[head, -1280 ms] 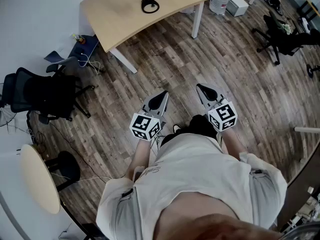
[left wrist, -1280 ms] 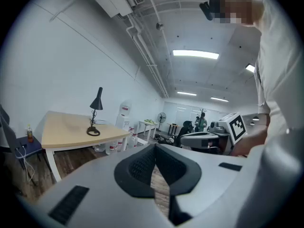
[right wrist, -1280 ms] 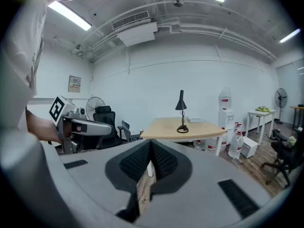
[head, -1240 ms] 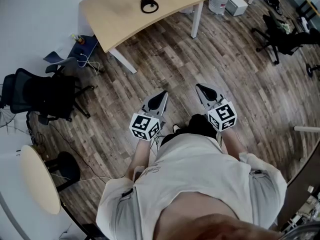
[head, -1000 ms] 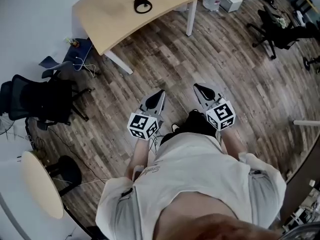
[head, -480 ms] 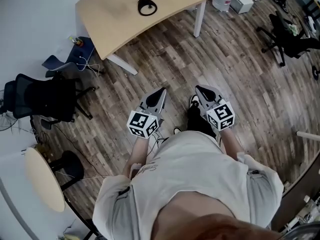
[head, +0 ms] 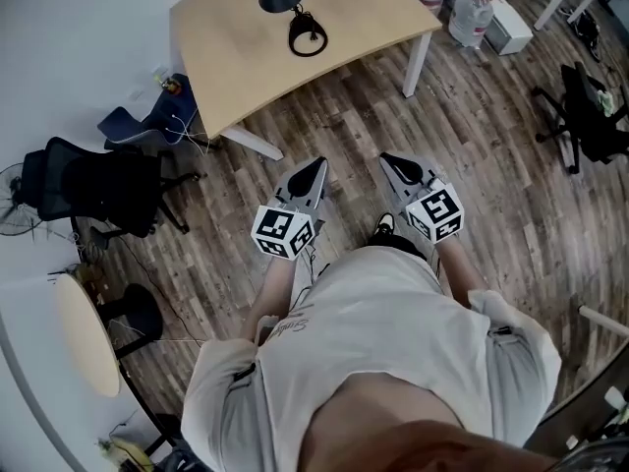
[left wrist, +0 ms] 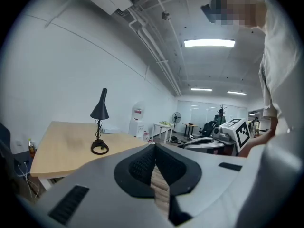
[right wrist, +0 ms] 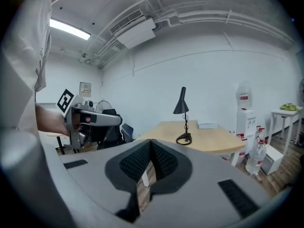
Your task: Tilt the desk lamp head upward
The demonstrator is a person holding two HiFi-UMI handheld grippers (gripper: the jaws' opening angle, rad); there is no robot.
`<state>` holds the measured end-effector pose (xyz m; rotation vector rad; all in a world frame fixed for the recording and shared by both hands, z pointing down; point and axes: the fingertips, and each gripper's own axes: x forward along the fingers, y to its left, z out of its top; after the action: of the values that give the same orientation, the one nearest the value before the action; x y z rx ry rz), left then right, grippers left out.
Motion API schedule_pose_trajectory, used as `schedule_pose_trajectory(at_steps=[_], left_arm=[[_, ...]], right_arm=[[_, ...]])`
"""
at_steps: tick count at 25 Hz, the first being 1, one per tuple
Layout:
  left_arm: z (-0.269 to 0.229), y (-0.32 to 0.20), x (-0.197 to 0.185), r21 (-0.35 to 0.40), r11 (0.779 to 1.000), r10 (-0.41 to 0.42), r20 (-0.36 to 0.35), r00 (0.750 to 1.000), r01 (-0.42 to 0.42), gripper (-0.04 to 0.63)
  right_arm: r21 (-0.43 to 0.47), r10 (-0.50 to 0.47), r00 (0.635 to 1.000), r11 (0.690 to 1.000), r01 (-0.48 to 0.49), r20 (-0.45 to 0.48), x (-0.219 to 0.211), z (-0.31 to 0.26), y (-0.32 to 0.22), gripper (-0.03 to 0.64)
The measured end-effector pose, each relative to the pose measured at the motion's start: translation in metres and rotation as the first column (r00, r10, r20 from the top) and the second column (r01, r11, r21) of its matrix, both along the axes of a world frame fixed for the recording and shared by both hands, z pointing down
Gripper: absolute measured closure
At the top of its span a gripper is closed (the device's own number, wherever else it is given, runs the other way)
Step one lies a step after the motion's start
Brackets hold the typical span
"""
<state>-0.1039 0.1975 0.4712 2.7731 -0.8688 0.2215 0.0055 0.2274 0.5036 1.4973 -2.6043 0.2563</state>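
A black desk lamp (head: 291,8) with a cone head and a ring base stands on a light wooden desk (head: 236,47) at the top of the head view. Its head points down. It also appears in the left gripper view as the lamp (left wrist: 99,122) and in the right gripper view as the lamp (right wrist: 182,116), well ahead of both grippers. My left gripper (head: 316,166) and right gripper (head: 387,160) are held side by side above the floor, short of the desk, both shut with nothing between the jaws.
A black office chair (head: 98,187) and a blue chair (head: 147,124) stand left of the desk. A round pale table (head: 86,332) is at the lower left. Water bottles and a white box (head: 486,16) sit right of the desk. Another black chair (head: 590,116) is far right.
The desk and lamp have come lower in the head view and more of the lamp head shows. Both grippers stay shut, side by side.
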Motion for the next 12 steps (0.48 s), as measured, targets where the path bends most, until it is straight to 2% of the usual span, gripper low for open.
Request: schedule_pose_trajectory(at_steps=[6,12], left_arm=[[0.005,-0.04,0.025,-0.009,0.996,-0.09,-0.019,0.996,0.09,0.581],[0.009,-0.069,0.028,-0.03,0.992,-0.126,-0.004,0.992,0.126,0.581]], right_arm=[[-0.029,-0.003,1.0,1.0,0.002,-0.007,0.049,0.015,-0.042,0.621],[-0.055,0.002,1.0,0.998,-0.003,-0.02,0.076,0.023,-0.075,0.621]])
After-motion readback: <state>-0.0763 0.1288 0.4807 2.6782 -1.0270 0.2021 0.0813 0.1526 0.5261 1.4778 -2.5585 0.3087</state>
